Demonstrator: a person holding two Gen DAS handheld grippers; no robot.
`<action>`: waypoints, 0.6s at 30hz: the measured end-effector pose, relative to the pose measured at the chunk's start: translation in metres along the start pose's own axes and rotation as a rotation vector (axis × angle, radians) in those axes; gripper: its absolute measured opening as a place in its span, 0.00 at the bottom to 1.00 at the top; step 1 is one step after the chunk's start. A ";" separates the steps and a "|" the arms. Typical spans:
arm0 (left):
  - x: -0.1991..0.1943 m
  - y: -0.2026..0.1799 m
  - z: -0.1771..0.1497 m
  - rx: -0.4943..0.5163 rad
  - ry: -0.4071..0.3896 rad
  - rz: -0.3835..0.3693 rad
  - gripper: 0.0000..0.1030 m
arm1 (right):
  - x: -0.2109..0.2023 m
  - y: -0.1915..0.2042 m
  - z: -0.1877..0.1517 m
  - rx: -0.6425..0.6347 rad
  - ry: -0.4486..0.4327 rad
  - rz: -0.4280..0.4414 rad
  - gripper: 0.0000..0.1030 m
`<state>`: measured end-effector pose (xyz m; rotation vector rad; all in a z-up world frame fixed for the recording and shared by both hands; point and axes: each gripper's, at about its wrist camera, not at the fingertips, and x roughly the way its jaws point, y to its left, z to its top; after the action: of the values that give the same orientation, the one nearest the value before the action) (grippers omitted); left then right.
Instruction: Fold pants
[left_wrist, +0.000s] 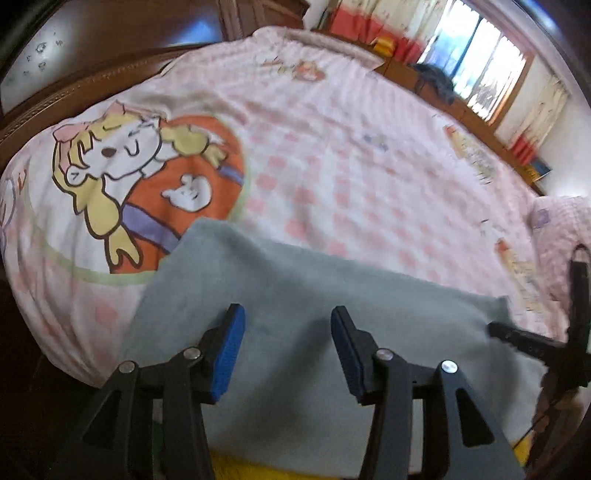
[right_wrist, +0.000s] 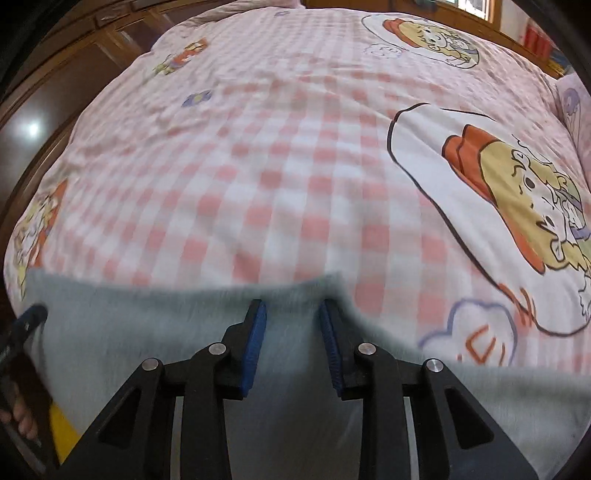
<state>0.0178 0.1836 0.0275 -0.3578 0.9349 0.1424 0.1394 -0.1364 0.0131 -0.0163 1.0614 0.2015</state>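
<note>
At the left, a wooden bed frame (left_wrist: 74, 92) curves round a quilt (left_wrist: 332, 155) of pink-and-white checks with cartoon prints, a soft, padded surface that gives the work a broad flat bed. On its near edge lie the pants (left_wrist: 295, 295), a grey-blue garment of fuzzy, fleece-like cloth, spread smooth with a straight far edge and a squared corner, seemingly laid flat so the folds will line up. The left gripper (left_wrist: 288, 347) hangs above the cloth, angled down at it, its blue-padded black fingers standing moderately apart with nothing pinched between them; the gap shows only fabric beneath. Further right, the right gripper (right_wrist: 291, 339) sits over the pants (right_wrist: 184, 350) near their far edge, where the fabric bunches up in a small hump just ahead of the pads. Its jaws stand narrower, yet a clear gap remains and the pads press on nothing. Both tools look poised above the cloth, probably free to choose the next hold. Motion blur softens the fabric's edge, so its finer creases cannot be judged.
</note>
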 end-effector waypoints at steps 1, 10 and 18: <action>0.006 0.000 0.001 0.011 0.002 0.010 0.49 | 0.001 0.001 0.002 -0.017 -0.009 -0.008 0.30; 0.011 -0.012 0.000 0.072 -0.003 0.080 0.50 | -0.029 -0.012 -0.002 0.072 -0.018 0.093 0.30; -0.006 -0.006 0.003 0.040 0.023 0.068 0.58 | -0.088 -0.022 -0.059 0.044 0.029 0.085 0.37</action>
<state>0.0181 0.1790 0.0353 -0.2911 0.9720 0.1821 0.0508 -0.1783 0.0583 0.0660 1.0965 0.2549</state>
